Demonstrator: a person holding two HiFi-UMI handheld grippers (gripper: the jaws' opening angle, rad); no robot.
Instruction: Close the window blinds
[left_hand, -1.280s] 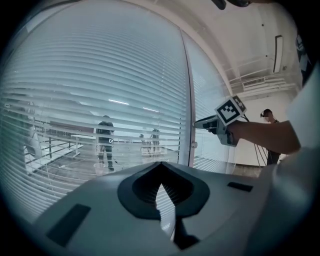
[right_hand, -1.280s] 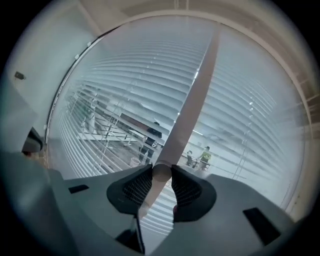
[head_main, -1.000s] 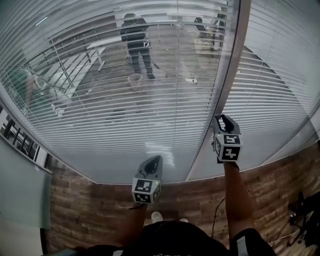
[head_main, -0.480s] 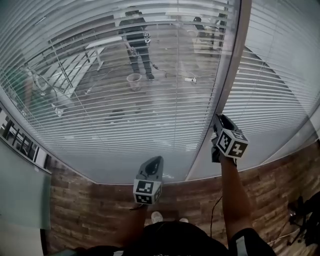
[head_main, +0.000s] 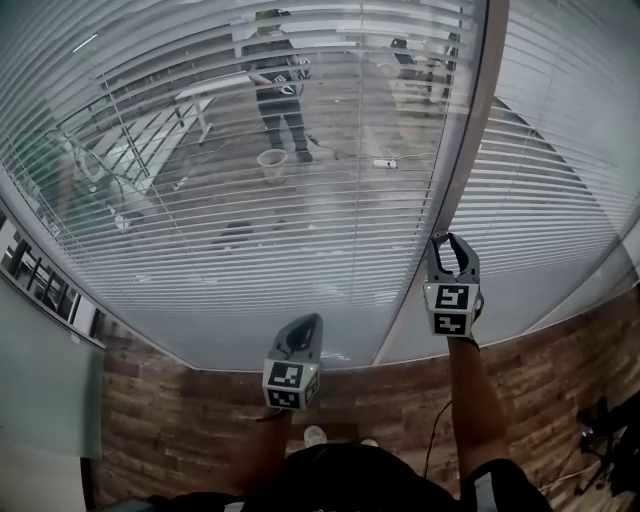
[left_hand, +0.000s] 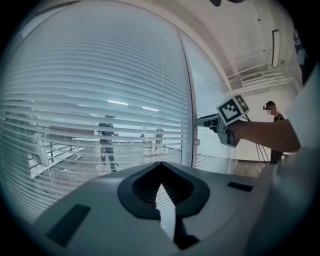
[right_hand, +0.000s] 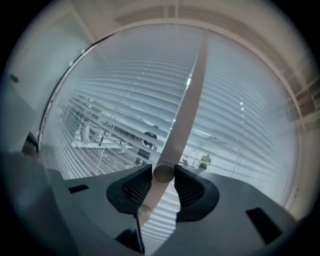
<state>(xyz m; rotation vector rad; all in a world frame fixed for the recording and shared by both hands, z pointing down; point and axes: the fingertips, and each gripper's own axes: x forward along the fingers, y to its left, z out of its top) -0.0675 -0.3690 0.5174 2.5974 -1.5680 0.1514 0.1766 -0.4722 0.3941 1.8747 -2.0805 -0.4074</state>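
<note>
White slatted blinds (head_main: 250, 200) cover the glass in front of me, their slats tilted so the room beyond shows through. A second panel (head_main: 540, 170) hangs right of the window post (head_main: 470, 130). The blinds' pale wand (right_hand: 185, 110) hangs down along that post. My right gripper (head_main: 450, 242) is raised to it and shut on the wand's lower end, which sits between both pads (right_hand: 163, 172). In the left gripper view this gripper (left_hand: 198, 120) reaches to the post. My left gripper (head_main: 308, 322) is held low before the glass, shut and holding nothing (left_hand: 160, 184).
Wood-look floor (head_main: 180, 420) runs below the window, with a cable (head_main: 432, 440) and dark gear (head_main: 610, 425) at the right. A grey panel (head_main: 40, 390) stands at the left. A person (head_main: 278, 80) is seen through the slats; another person (left_hand: 274, 130) stands far right.
My right gripper has rolled about the wand: its marker cube tipped to one side half a second ago and is square again now. The left gripper has stayed in place.
</note>
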